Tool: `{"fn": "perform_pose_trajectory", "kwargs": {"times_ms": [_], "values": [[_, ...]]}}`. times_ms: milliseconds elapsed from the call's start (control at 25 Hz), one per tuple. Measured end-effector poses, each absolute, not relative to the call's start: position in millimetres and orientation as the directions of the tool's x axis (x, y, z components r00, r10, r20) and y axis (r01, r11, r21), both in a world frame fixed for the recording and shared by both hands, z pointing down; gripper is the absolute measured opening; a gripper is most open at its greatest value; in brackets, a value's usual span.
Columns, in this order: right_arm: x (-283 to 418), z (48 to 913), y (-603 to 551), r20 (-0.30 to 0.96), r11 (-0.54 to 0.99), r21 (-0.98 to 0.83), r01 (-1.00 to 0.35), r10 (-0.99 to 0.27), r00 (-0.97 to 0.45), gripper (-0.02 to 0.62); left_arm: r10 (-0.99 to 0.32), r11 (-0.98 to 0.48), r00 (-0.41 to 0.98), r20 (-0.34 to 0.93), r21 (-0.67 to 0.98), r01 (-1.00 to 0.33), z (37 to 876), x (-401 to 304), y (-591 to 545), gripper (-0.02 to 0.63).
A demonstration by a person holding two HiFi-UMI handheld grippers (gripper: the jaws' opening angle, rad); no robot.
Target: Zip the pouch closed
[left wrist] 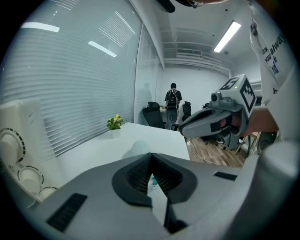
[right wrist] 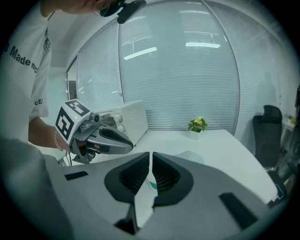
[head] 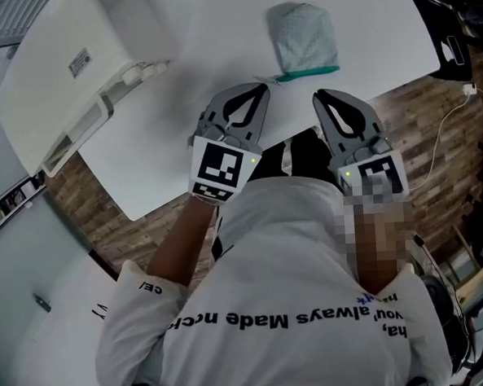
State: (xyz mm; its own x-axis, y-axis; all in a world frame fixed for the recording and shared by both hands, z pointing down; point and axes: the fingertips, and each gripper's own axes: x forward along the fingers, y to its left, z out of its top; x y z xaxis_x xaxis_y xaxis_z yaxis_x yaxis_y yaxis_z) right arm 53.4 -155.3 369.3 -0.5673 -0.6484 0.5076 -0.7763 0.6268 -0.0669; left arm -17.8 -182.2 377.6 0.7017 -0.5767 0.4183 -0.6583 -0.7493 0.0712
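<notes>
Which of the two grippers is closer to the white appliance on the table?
The left gripper: the white appliance stands on its side of the table, while the right gripper is held farther over, near the pouch.

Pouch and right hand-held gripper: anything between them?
Nothing: the head view shows only bare table between the pouch and the right hand-held gripper.

The person's white shirt carries dark print, upside down at the lower middle of the head view: "always Made". Neighbouring words are unclear.
</notes>
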Motion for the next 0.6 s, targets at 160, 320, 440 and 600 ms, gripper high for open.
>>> {"fn": "perform_pose_trajectory", "kwargs": {"times_ms": [160, 320, 440, 600], "values": [[41, 404, -154, 0.554, 0.639, -0.091, -0.764, -0.605, -0.572, 0.038, -0.536, -0.767, 0.692, 0.484, 0.063, -0.639, 415, -16, -180, 0.020], [33, 436, -160, 0.595, 0.649, -0.102, -0.754, -0.567, -0.569, 0.049, -0.512, -0.782, 0.678, 0.528, 0.041, -0.622, 449, -12, -182, 0.020], [27, 458, -159, 0.627, 0.651, -0.119, -0.750, -0.536, -0.565, 0.054, -0.481, -0.793, 0.690, 0.541, 0.068, -0.606, 462, -7, -179, 0.020], [20, 490, -160, 0.667, 0.655, -0.137, -0.743, -0.494, -0.558, 0.059, -0.462, -0.802, 0.679, 0.571, 0.058, -0.595, 478, -4, -181, 0.020]]}}
